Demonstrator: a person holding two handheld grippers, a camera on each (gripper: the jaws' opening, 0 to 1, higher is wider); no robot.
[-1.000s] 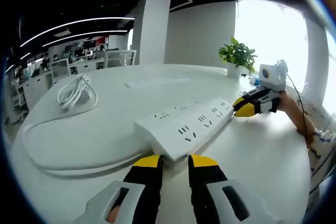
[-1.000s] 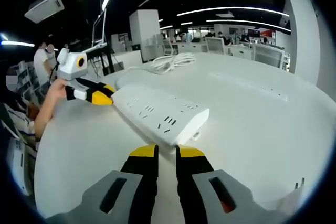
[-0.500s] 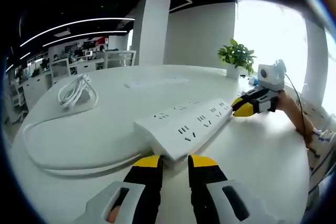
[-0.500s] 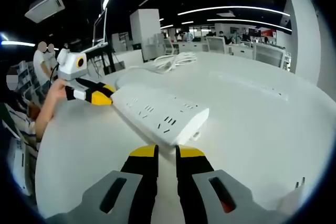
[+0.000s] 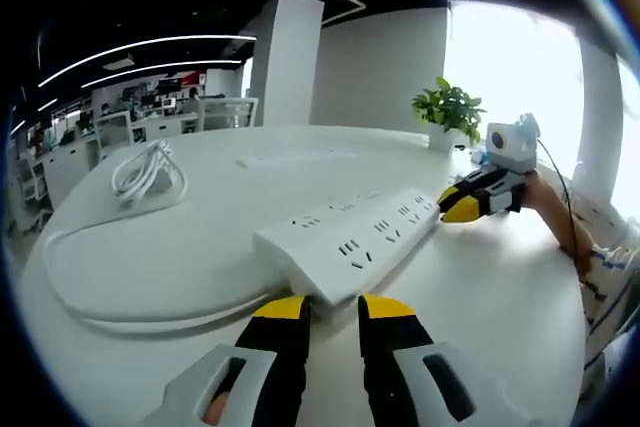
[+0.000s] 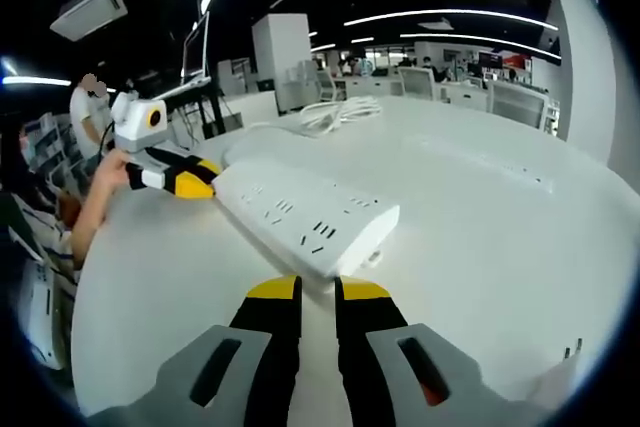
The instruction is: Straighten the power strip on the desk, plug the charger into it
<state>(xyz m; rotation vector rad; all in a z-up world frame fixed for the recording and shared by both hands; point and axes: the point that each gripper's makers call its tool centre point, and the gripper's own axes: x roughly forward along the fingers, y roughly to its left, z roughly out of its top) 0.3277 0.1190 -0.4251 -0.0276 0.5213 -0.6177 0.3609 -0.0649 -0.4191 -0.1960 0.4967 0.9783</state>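
A long white power strip (image 5: 350, 237) lies flat on the round white desk (image 5: 500, 297), and its white cord (image 5: 110, 319) loops off to the left. My left gripper (image 5: 335, 309) is shut, with its yellow tips right against the strip's near end. My right gripper (image 6: 318, 292) is also shut and sits at the opposite end of the strip (image 6: 305, 215). Each gripper shows in the other's view: the right gripper (image 5: 462, 207) touches the far end, and the left gripper (image 6: 190, 180) is held by a hand. A coiled white charger cable (image 5: 145, 172) lies apart on the desk.
A potted plant (image 5: 452, 107) stands at the desk's far edge. A flat white bar (image 5: 300, 155) lies beyond the strip. A small white item with two prongs (image 6: 570, 355) sits at the lower right of the right gripper view. Office desks and people fill the background.
Almost nothing differs. In the left gripper view the right gripper's tip has edged slightly left along the strip's far end. Both pairs of jaws stay as they were.
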